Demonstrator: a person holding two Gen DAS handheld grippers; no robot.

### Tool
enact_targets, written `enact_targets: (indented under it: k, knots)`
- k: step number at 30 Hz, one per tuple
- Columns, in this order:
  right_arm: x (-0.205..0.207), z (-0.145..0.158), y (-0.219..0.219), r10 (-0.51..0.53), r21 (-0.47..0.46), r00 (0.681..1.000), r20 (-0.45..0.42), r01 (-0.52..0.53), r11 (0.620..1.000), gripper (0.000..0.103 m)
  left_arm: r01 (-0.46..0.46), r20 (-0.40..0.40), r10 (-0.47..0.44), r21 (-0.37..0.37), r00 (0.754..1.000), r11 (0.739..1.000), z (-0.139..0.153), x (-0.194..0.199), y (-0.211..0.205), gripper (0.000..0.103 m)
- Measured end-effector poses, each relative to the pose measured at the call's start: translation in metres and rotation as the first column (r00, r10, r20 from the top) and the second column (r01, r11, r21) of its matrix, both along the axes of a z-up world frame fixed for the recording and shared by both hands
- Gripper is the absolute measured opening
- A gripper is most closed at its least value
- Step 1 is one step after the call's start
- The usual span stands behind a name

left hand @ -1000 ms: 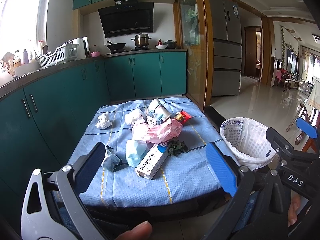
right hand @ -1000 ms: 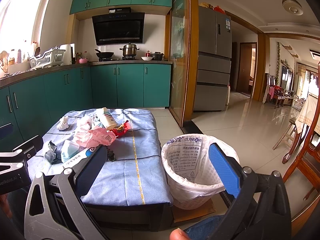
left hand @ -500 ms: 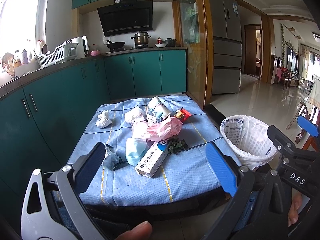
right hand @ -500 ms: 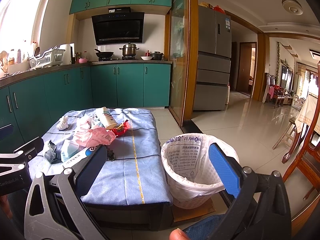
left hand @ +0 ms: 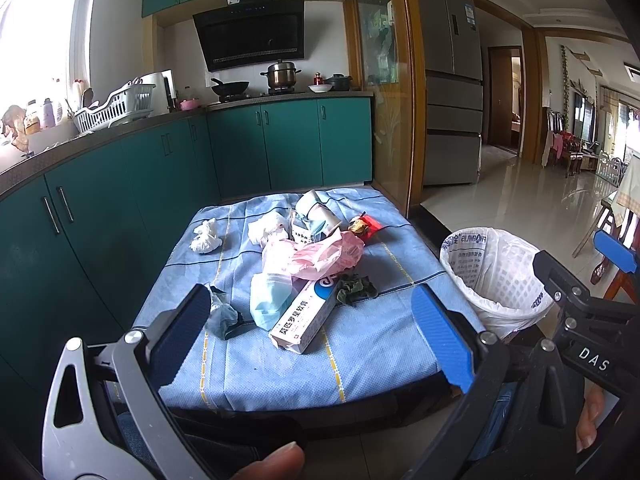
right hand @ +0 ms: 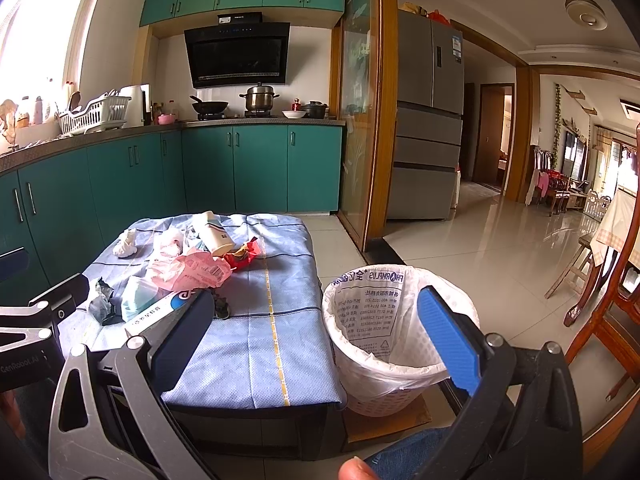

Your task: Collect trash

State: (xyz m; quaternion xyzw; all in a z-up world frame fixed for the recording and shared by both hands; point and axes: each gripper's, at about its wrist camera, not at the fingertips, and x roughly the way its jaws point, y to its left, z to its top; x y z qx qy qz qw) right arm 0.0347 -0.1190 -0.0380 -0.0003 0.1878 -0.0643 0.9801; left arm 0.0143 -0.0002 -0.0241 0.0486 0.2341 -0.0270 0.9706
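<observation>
left tool [left hand: 308, 320] agape; right tool [right hand: 316, 316] agape (empty); bin [right hand: 400, 344] beside table [right hand: 256, 360] edge

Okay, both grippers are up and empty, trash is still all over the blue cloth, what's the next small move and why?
Probably ease the left gripper forward and down onto the long white box. Its jaws stand open with nothing between them, and that box lies nearest, at the front of the pile, while the lined bin sits beside the table under the right gripper.

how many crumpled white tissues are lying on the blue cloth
2 that show clearly. One tissue lies alone near the cloth's far left edge. The other sits at the pile's far side, touching the pink bag. More may be hidden under the pile.
</observation>
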Motion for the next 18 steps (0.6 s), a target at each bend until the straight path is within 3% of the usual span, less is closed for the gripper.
enact_targets:
  k: [18]
  knots:
    - [0.0033,-0.0041,0.0002,0.0,0.002,1.0,-0.011,0.0,1.0,0.1,0.003,-0.026,-0.003,0.003,1.0,1.0,-0.0022,0.0048,0.0,0.1]
